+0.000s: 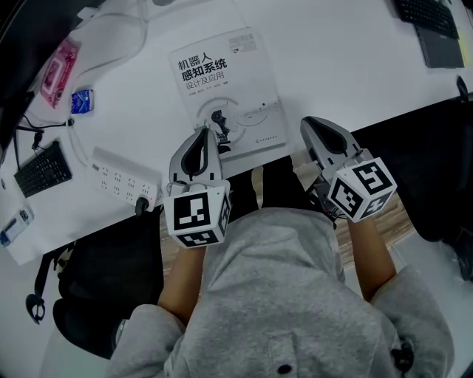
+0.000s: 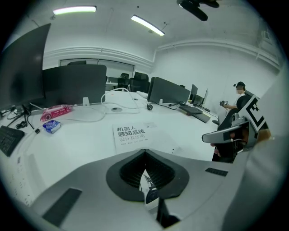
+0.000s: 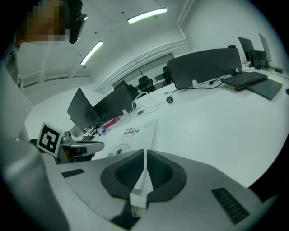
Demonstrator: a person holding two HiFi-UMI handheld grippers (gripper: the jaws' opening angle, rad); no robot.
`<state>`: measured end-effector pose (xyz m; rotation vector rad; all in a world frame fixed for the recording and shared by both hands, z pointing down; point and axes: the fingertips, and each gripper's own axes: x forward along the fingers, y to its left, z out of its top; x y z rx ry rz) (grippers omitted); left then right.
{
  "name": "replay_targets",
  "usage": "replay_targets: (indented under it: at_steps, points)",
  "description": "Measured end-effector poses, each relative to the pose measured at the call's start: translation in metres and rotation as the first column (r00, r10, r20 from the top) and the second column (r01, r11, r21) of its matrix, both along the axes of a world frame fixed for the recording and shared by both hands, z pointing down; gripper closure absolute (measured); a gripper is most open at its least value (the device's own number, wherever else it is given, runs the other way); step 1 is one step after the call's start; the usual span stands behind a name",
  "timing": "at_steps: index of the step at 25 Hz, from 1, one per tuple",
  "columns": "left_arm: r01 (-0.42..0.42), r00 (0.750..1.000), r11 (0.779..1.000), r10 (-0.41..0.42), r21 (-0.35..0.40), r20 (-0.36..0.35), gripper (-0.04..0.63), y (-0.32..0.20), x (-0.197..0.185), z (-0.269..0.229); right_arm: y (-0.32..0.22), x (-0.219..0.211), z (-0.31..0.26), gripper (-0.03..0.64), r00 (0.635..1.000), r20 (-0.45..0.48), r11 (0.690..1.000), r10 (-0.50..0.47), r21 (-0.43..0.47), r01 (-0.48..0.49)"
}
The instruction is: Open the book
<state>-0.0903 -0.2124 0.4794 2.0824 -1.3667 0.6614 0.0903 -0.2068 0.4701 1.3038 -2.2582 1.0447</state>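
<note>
A closed book with a white cover and dark printed title lies on the white desk, near its front edge. My left gripper hovers over the book's near left corner, its jaws shut with nothing between them. The right gripper hangs just right of the book's near right corner, also shut and empty. In the left gripper view the book lies just beyond the closed tips. In the right gripper view the book lies ahead and left of the closed tips.
A white power strip and a black keyboard lie at the left. A pink packet and a blue packet sit further back. Another keyboard is at the far right. Monitors stand behind; a person is far off.
</note>
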Motion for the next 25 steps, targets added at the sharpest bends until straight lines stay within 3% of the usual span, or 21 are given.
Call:
replay_targets:
  at_steps: [6, 9, 17, 25]
  points:
    - [0.002, 1.000, 0.999, -0.002, -0.040, 0.003, 0.587, -0.001, 0.003, 0.020, 0.014, -0.015, 0.026, 0.580, 0.994, 0.085, 0.992, -0.069, -0.103, 0.078]
    - [0.017, 1.000, 0.998, -0.017, -0.059, 0.001, 0.588, -0.002, 0.003, 0.029, 0.023, -0.025, 0.037, 0.486, 0.987, 0.126, 0.980, -0.104, -0.155, 0.123]
    - [0.030, 1.000, 0.995, -0.029, -0.095, 0.009, 0.588, -0.003, -0.002, 0.044, 0.038, -0.036, 0.055, 0.488, 0.977, 0.186, 0.957, -0.105, -0.248, 0.150]
    - [0.039, 0.999, 0.992, -0.037, -0.118, 0.023, 0.587, -0.003, -0.010, 0.053, 0.041, -0.035, 0.062, 0.514, 0.976, 0.181, 0.941, -0.123, -0.291, 0.173]
